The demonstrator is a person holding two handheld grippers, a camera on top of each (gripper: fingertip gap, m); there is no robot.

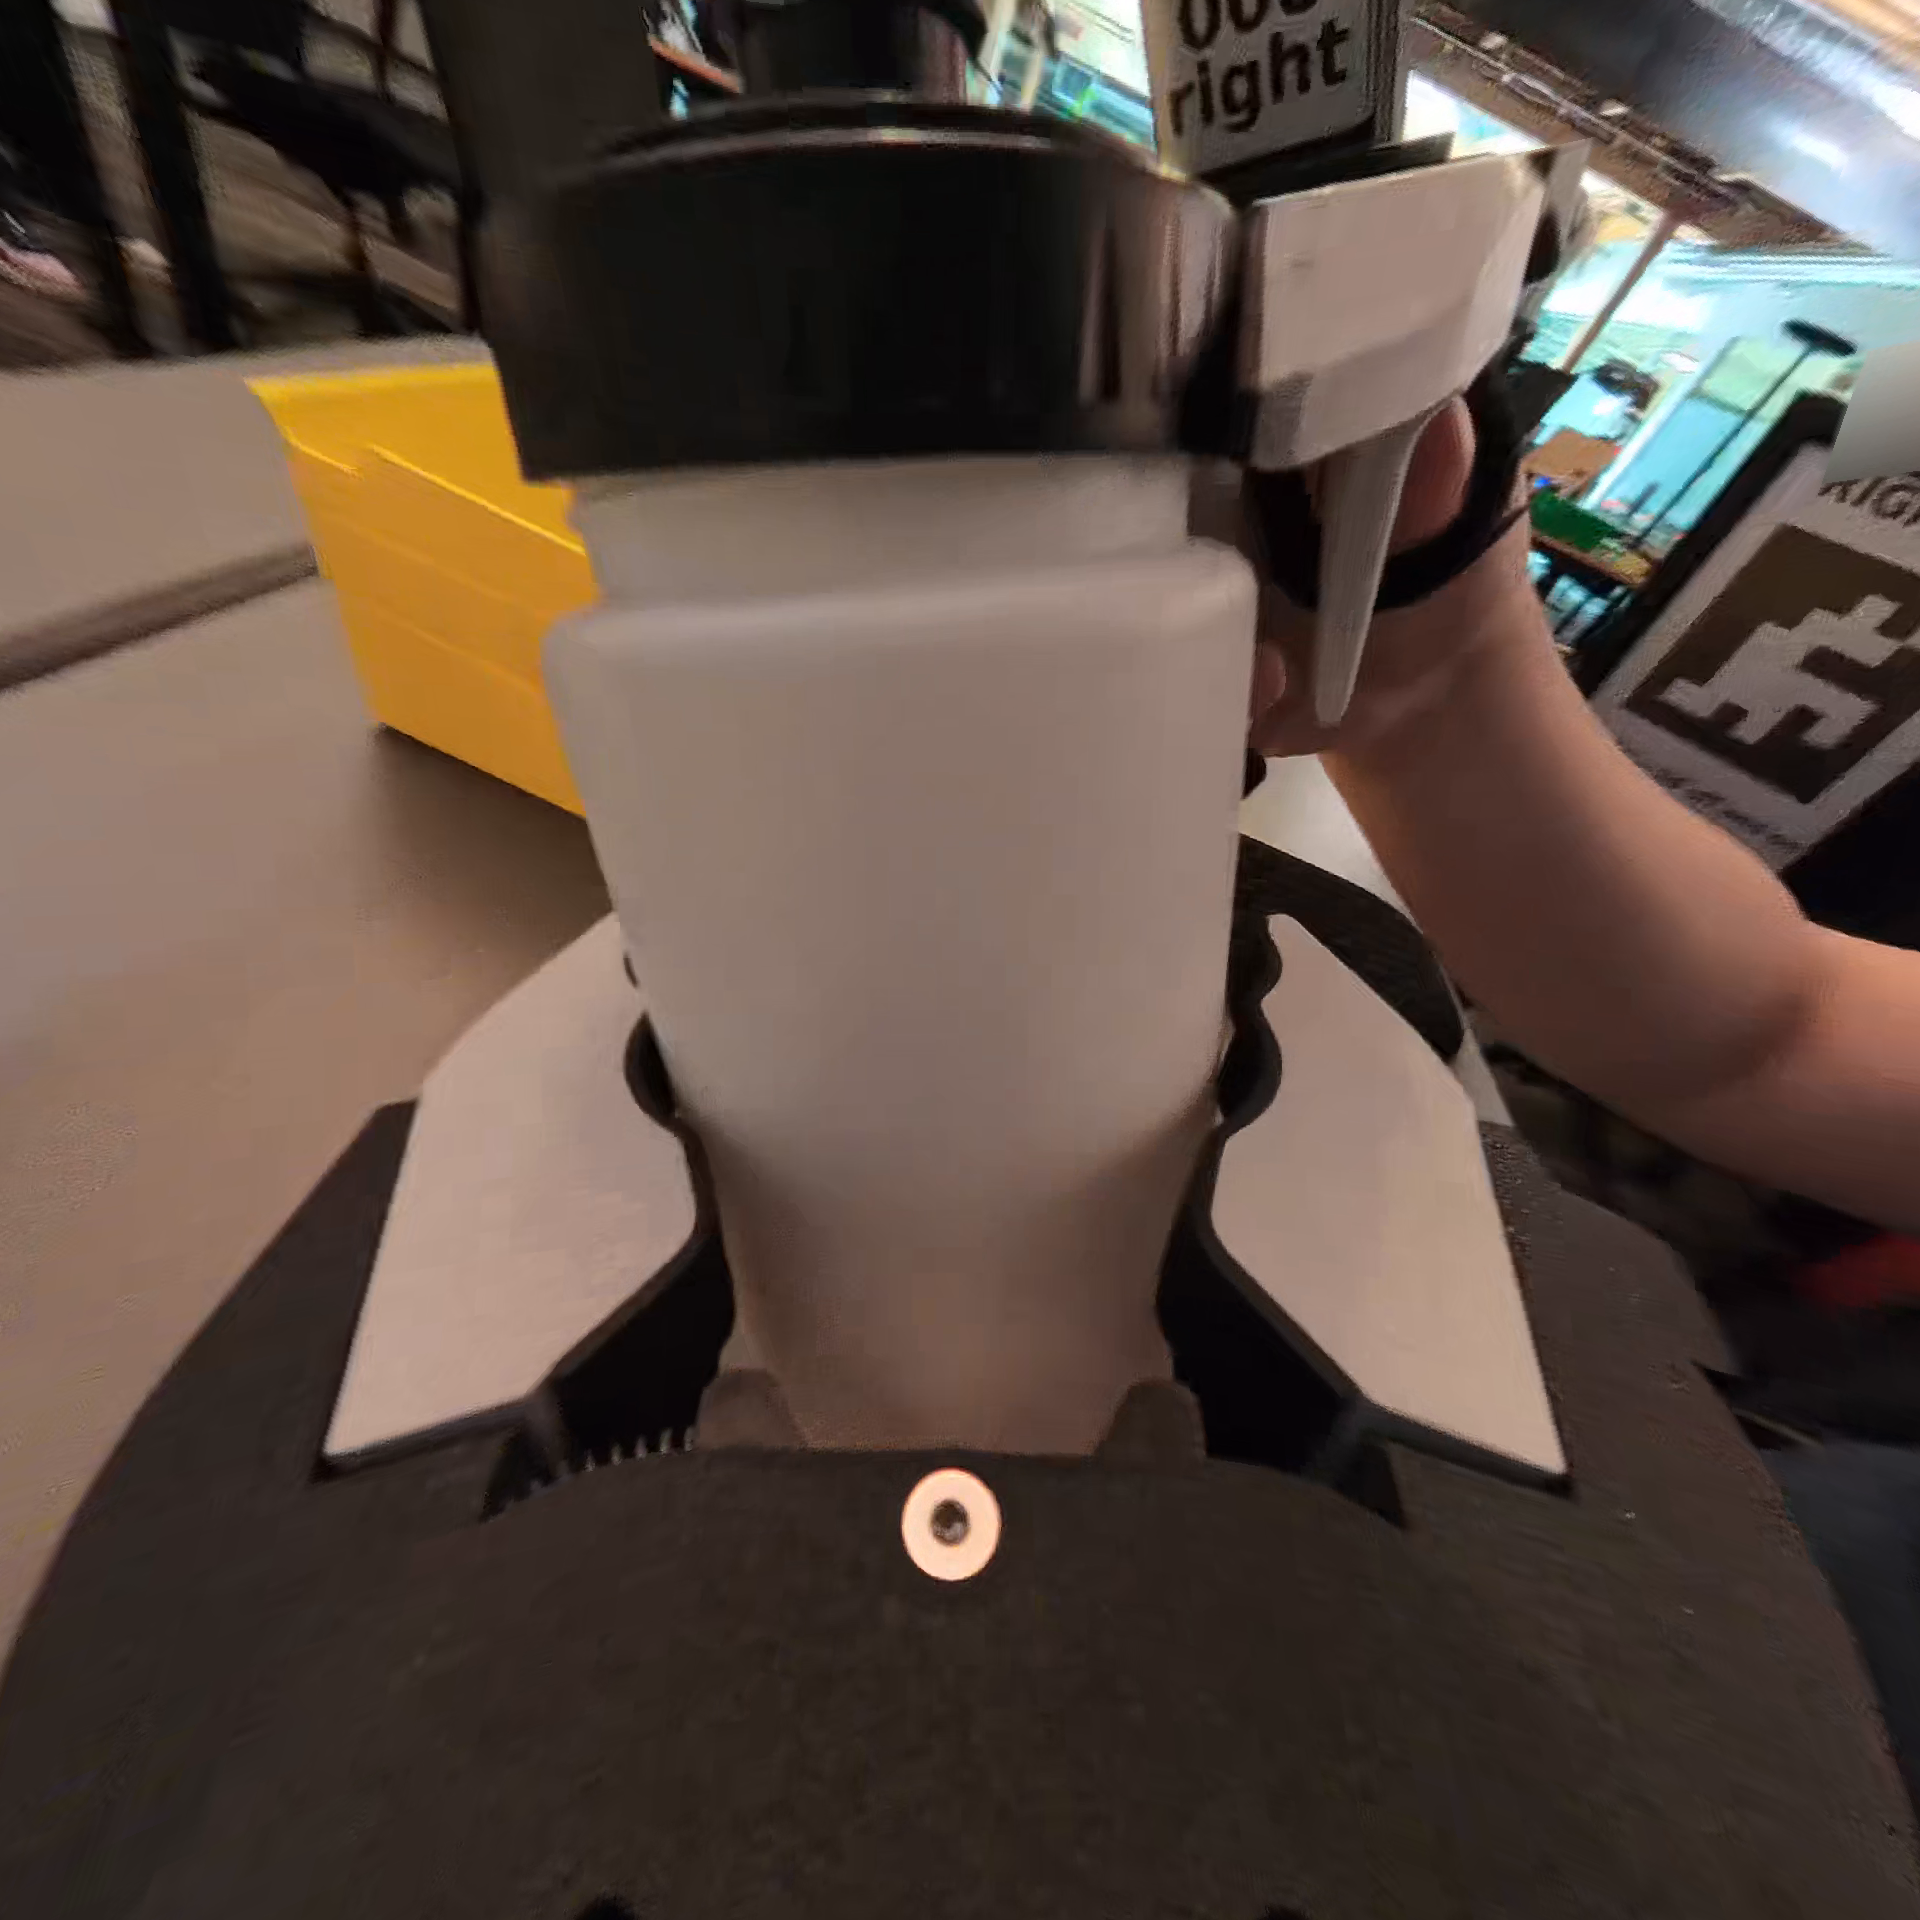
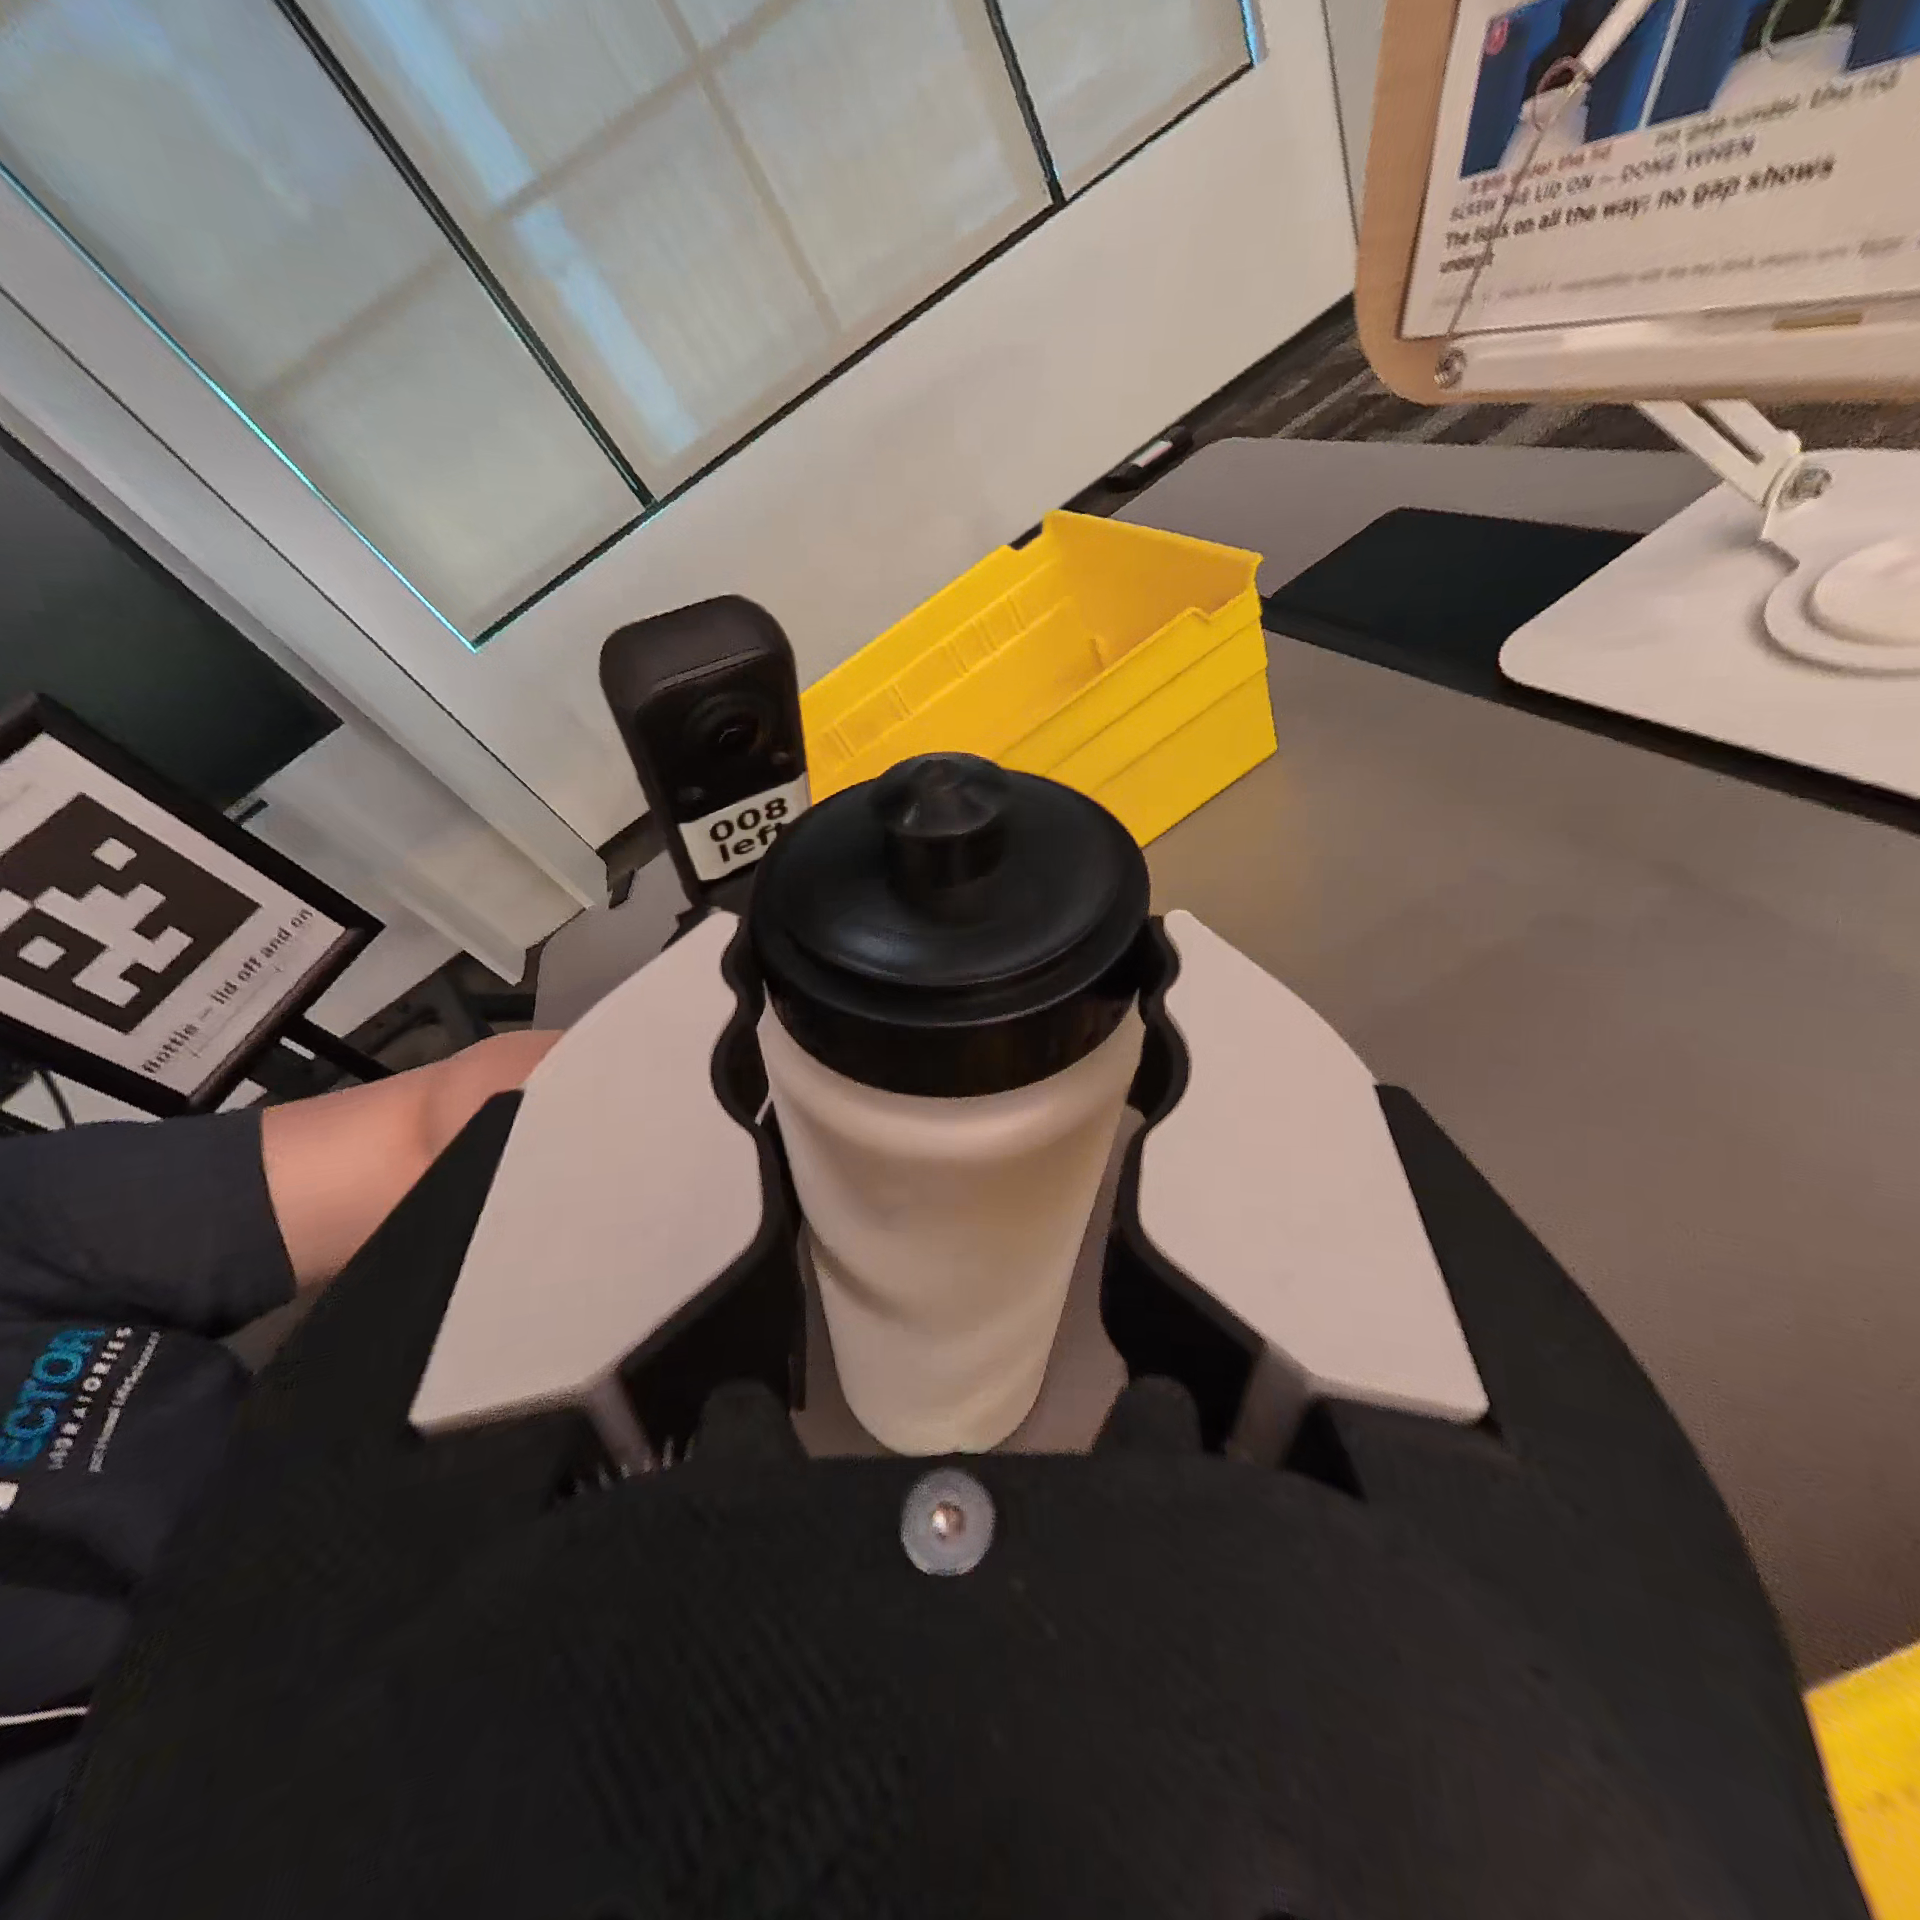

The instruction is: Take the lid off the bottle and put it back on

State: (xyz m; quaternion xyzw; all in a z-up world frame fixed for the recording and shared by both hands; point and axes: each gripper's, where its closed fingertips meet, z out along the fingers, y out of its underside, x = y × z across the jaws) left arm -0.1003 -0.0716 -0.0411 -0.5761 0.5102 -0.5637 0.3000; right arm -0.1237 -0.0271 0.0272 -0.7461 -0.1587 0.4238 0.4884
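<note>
You have one white bottle (image 2: 935, 1247) with one black lid (image 2: 945, 935), two grippers on it, one yellow bin (image 2: 1091, 707) behind the bottle, and one white stand (image 2: 1714, 623) right of that bin.

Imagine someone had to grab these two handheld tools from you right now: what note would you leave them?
Left gripper: fingers shut on the white bottle, holding its body upright.
Right gripper: fingers closed around the black lid, which sits on the bottle's neck.
A yellow bin stands behind on the grey table.
Done: both grips are set.
Unclear: whether the lid is coming off or going back on; these views cannot tell.
Left: finish the twist and check that no gap shows under the lid.
</note>
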